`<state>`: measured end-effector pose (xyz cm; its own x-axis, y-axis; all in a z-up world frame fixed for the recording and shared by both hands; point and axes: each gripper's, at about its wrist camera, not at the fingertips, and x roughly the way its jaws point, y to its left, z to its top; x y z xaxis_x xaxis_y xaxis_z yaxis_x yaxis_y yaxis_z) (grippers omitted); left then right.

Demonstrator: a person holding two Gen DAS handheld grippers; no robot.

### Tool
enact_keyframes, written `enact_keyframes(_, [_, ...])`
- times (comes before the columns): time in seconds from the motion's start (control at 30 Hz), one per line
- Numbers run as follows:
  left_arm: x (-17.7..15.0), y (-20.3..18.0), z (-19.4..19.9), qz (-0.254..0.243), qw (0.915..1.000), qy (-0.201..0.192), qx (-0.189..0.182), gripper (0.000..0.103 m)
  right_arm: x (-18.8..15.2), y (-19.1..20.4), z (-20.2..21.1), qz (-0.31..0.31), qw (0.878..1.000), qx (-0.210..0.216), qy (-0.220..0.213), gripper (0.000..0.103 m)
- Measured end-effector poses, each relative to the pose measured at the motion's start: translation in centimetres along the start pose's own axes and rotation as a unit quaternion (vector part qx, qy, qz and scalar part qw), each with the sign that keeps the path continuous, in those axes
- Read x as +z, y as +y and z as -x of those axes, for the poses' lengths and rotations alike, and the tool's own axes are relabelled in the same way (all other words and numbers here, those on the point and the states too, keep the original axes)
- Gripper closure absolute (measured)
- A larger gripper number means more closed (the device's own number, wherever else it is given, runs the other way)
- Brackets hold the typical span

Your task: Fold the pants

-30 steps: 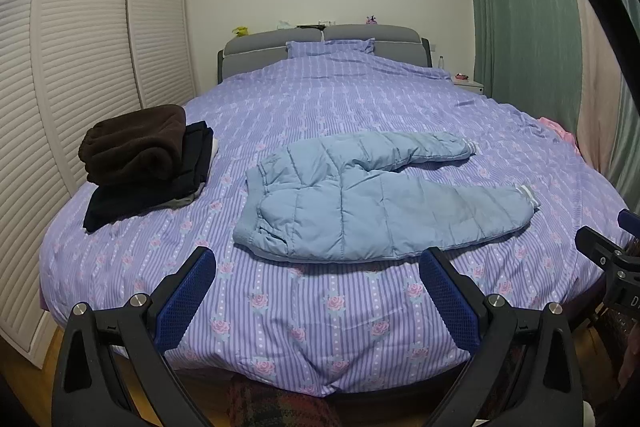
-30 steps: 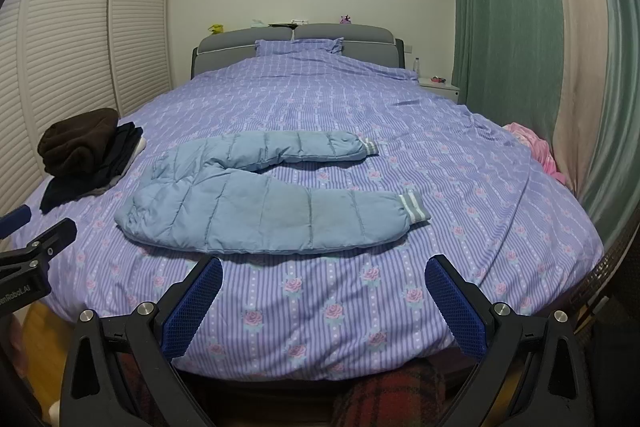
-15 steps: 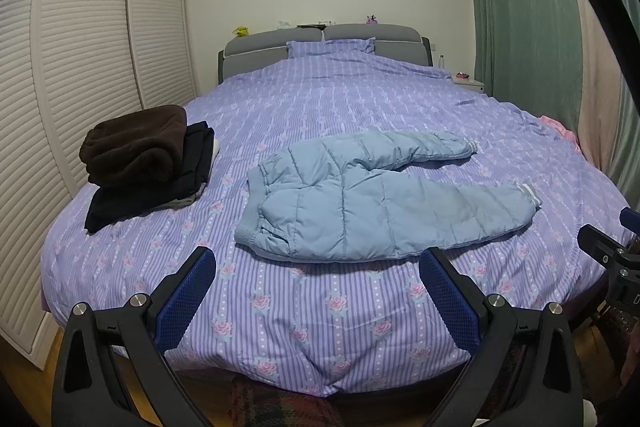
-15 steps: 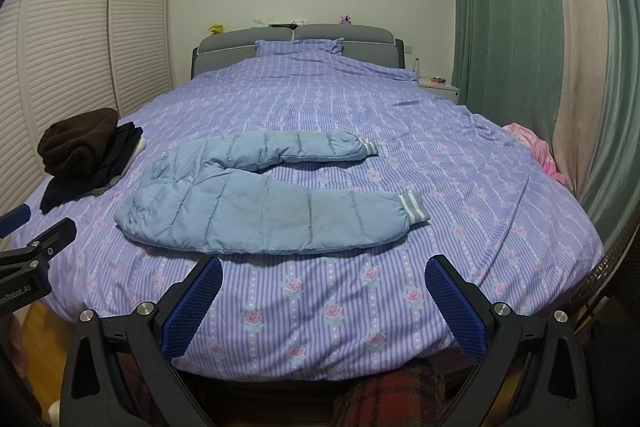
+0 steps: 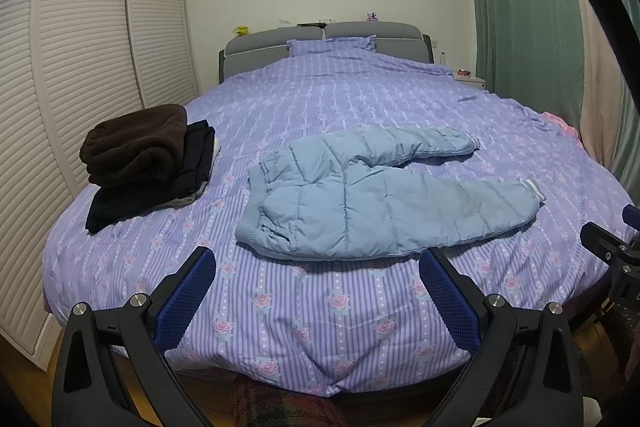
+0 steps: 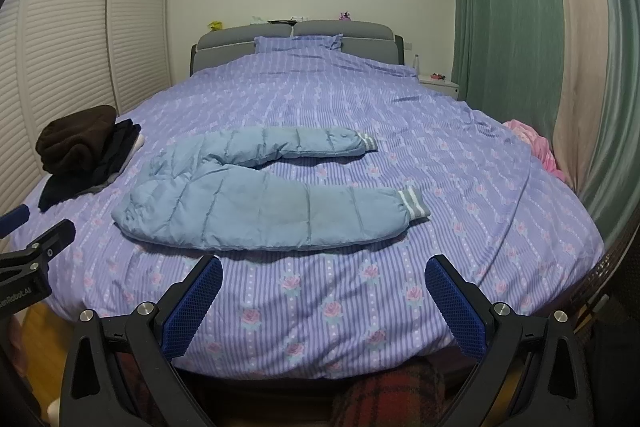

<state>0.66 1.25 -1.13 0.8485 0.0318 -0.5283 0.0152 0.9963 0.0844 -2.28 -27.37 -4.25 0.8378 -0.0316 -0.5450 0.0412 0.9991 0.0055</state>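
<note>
Light blue quilted pants (image 5: 360,203) (image 6: 256,203) lie flat on the purple striped bed (image 5: 320,307) (image 6: 460,155), waist to the left, both legs spread apart toward the right with grey striped cuffs. My left gripper (image 5: 318,267) hovers open near the bed's foot edge, just short of the waist end. Also open, my right gripper (image 6: 324,271) sits before the lower leg, nothing between its blue pads. Each gripper shows at the other view's edge.
A stack of folded dark clothes (image 5: 148,155) (image 6: 84,151), brown on top, sits on the bed's left side. Louvred wardrobe doors (image 5: 80,67) stand left, green curtains (image 6: 504,7) right. A pink cloth (image 6: 532,147) lies at the bed's right edge.
</note>
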Motion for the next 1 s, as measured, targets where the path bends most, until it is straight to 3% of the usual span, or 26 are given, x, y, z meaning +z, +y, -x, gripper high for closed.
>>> enact_keyframes(0.4, [-1.2,-0.4,-2.0,0.006,0.9997,0.023,0.011,0.0,-1.0,-0.2,-2.1,-0.004,1.0,0.003,0.017,0.0])
enact_keyframes(0.57, [-1.6,0.3,-4.6,0.001,0.9983,0.046,0.036,0.0,-2.0,-0.8,-4.7,-0.016,1.0,0.004,0.023,0.0])
enact_keyframes(0.73, [-1.2,1.4,-7.5,0.001,0.9973,0.029,0.068,0.0,-1.9,-1.2,-8.2,-0.028,0.999,0.002,0.021,0.0])
enact_keyframes(0.8, [-1.0,1.3,-9.3,0.002,0.9967,0.023,0.078,0.0,-1.6,-1.6,-9.6,-0.059,0.998,0.021,0.021,0.0])
enact_keyframes(0.9, [-0.8,0.8,-13.2,0.005,0.9962,0.067,0.055,0.0,-1.4,-2.2,-12.3,-0.09,0.995,0.026,0.029,0.001])
enact_keyframes(1.0, [-0.9,1.3,-15.9,0.049,0.9928,0.104,0.034,0.001,-1.3,-2.9,-14.6,-0.107,0.993,0.022,0.041,0.001])
